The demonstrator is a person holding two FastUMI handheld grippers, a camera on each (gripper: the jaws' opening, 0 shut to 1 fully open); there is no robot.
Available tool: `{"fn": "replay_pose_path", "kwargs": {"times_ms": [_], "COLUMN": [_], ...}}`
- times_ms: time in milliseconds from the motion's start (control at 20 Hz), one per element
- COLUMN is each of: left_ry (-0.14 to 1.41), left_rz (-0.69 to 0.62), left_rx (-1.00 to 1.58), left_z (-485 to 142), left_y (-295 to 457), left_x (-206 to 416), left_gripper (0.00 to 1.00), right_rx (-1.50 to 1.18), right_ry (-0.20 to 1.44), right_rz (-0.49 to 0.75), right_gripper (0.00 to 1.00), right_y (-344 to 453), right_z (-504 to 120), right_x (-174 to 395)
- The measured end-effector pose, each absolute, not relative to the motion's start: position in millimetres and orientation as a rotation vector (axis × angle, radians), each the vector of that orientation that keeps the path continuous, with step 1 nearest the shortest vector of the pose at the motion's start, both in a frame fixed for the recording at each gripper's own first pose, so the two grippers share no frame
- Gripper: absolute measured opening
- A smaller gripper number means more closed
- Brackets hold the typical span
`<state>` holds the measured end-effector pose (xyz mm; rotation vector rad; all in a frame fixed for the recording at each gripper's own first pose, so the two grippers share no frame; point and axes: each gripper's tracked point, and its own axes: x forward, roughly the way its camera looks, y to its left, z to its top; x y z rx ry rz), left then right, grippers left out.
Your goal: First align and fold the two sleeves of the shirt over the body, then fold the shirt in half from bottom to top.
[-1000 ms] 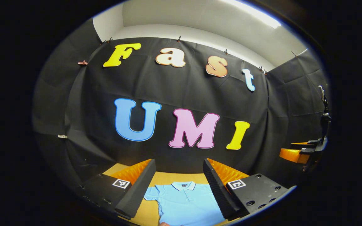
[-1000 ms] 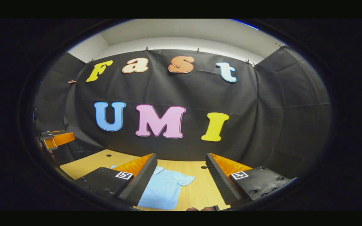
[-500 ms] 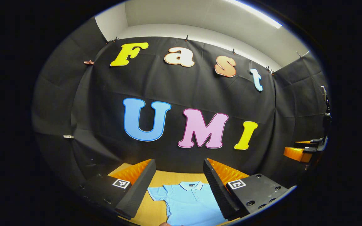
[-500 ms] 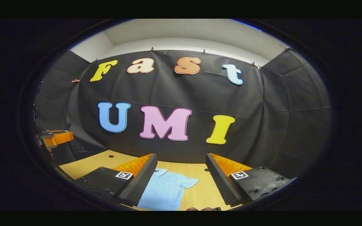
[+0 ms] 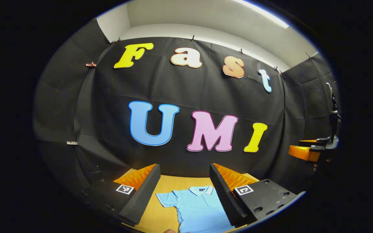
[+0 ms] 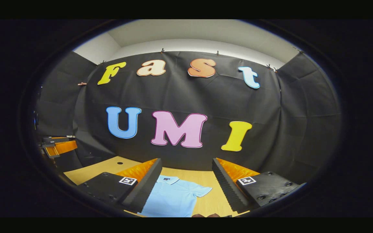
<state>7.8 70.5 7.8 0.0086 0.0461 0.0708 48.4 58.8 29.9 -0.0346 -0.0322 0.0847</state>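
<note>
In the left gripper view, the left gripper [image 5: 184,191] hangs above the wooden table [image 5: 160,213] with its jaws spread wide and empty; the light blue polo shirt [image 5: 197,207] lies flat below, between the fingers, collar toward the far wall. In the right gripper view, the right gripper [image 6: 186,183] is likewise wide open, holding nothing, with the shirt's right sleeve [image 6: 201,191] spread out between its fingers.
</note>
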Motion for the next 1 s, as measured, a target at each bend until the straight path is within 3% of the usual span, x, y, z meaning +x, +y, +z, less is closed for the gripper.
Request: {"fn": "replay_pose_path", "kwargs": {"times_ms": [450, 1000], "left_ry": [0.064, 0.097], "left_rz": [0.108, 0.199], "left_rx": [-0.004, 0.033], "left_z": [3, -14], "left_y": [84, 84], "left_x": [26, 105], "left_gripper": [0.97, 0.97], "right_rx": [-0.081, -0.101], "right_ry": [0.016, 0.250], "right_rz": [0.147, 0.234], "right_gripper": [0.96, 0.97], "right_y": [60, 25], "right_z": [28, -110], "right_x": [139, 299]}}
